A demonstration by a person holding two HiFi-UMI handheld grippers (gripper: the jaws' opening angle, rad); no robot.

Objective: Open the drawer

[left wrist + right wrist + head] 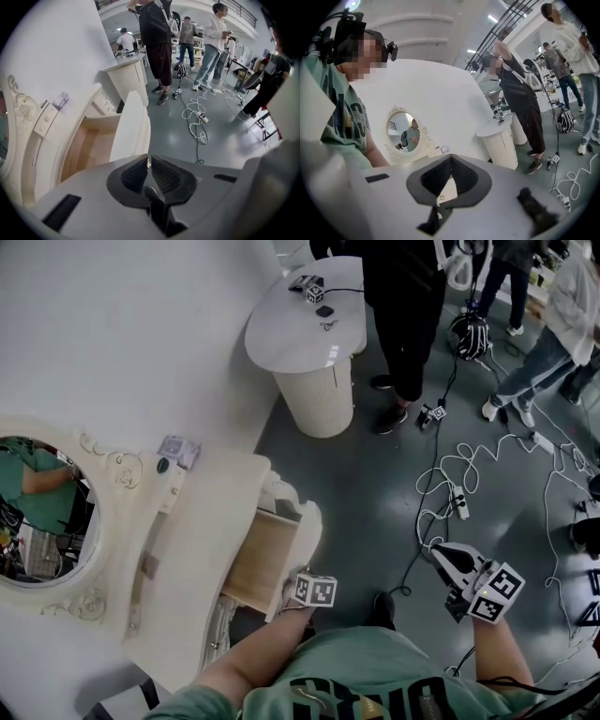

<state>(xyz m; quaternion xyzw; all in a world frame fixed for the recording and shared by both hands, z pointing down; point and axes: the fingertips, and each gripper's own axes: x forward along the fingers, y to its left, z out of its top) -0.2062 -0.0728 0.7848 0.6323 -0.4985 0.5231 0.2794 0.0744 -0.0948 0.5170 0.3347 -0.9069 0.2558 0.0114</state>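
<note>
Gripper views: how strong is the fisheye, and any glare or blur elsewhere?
Left gripper view: heavy fisheye, black corners, sheen on the floor. Right gripper view: same vignette, mirror sharp. Head view: glare spot on the round table, light otherwise even.

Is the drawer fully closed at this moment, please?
No, the drawer stands pulled out, with its wooden inside showing in the head view.
</note>
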